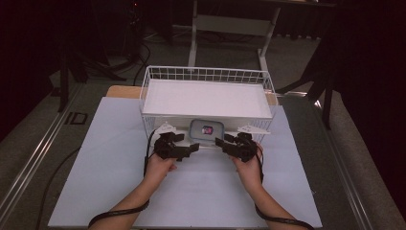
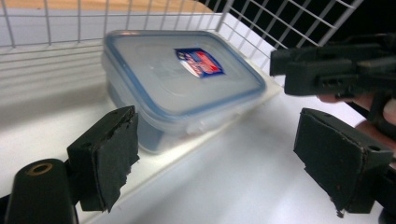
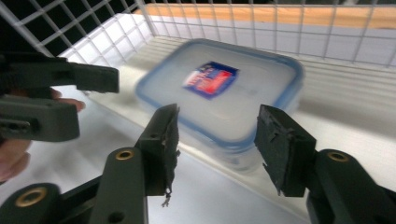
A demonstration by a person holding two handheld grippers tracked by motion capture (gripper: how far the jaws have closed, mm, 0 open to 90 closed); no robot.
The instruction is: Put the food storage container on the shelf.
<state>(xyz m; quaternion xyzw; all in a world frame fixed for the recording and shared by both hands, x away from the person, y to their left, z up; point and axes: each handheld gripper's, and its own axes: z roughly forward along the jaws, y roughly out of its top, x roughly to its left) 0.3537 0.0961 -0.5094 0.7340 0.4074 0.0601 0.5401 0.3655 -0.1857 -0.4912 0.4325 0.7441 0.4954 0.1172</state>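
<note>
1. Plainly, both grippers stand free of the lidded container [image 1: 206,132]. In the left gripper view the left gripper [image 2: 224,163] has its pads wide apart, with nothing between them but white table surface; the container's near corner lies just ahead of its pad on that view's left side, not touching.
2. In the right gripper view the right gripper [image 3: 217,149] is about half open. The container sits just beyond its fingertips, framed by the gap; the blur makes it hard to say, but no pad seems to press on it.
3. Outward from the fingers: the container, clear with a blue-rimmed lid and a sticker on top, rests on the lower level at the open front of the white wire basket [image 1: 158,74], between the two grippers in the high view.
4. My reading of the step: the container is set down on the shelf, or about to be taken out again.
5. A next move calls for keeping both sets of pads clear of the wire sides and the lid.
</note>
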